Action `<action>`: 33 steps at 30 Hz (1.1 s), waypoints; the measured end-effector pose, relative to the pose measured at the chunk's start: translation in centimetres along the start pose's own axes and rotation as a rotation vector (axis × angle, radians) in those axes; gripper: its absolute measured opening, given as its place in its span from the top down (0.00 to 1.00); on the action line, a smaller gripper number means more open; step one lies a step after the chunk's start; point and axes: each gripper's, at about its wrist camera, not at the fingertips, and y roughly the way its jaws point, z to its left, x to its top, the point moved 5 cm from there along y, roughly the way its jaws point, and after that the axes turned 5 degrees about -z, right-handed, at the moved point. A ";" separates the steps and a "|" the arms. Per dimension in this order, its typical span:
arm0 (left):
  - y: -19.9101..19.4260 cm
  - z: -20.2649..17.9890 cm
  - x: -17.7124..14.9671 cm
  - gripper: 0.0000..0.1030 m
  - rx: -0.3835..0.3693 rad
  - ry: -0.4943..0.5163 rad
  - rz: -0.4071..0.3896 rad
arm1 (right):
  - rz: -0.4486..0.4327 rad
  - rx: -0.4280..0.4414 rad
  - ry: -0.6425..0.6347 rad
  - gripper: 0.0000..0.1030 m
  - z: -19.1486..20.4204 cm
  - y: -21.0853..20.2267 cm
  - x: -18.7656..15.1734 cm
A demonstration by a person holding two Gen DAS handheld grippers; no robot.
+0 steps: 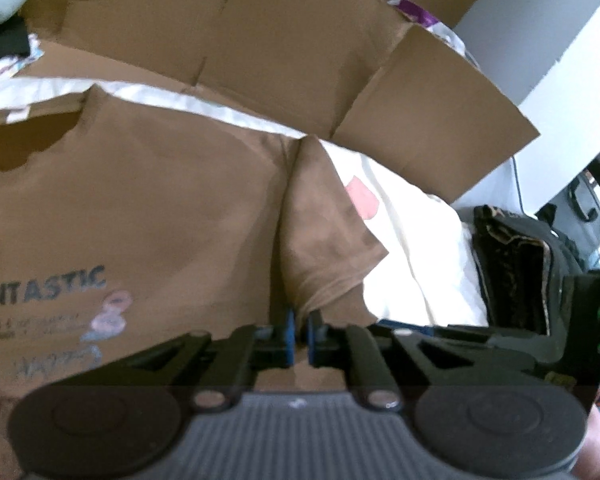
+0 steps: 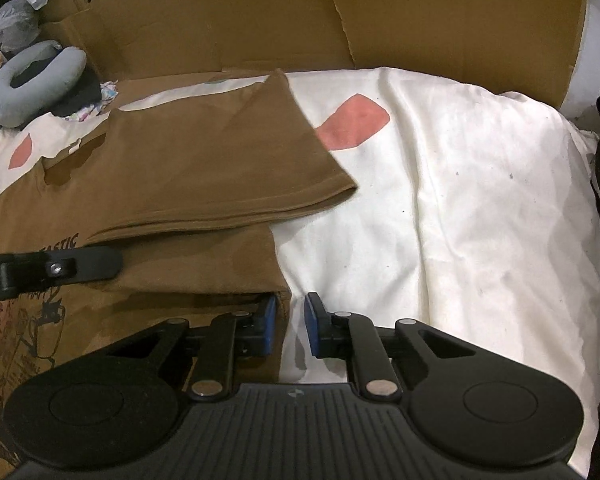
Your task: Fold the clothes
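The brown T-shirt [image 2: 204, 160] lay print-up on the white bedsheet [image 2: 460, 200], its sleeve folded inward. The left tool [image 1: 299, 334] was pressed together, pinching the sleeve fabric. The right tool [image 2: 290, 326] stood partly spread astride the shirt's side edge, not yet gripping. The side fold looked under way; next both should carry that edge toward 9 o'clock. Open sheet lay at 3 o'clock, with cardboard [image 2: 260, 20] walling 12.

I see a white bedsheet [image 2: 440, 200] with pink patches, flattened cardboard [image 2: 228, 20] propped behind it. A grey neck pillow [image 2: 32, 80] lies at far left beside plastic bags [image 2: 14, 26]. A dark bag [image 1: 512, 260] sits off the sheet's edge.
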 end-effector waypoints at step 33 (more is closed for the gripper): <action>4.6 -8.0 2.5 0.47 -0.022 0.252 0.046 | -0.046 0.015 0.111 0.67 -2.1 -5.0 0.1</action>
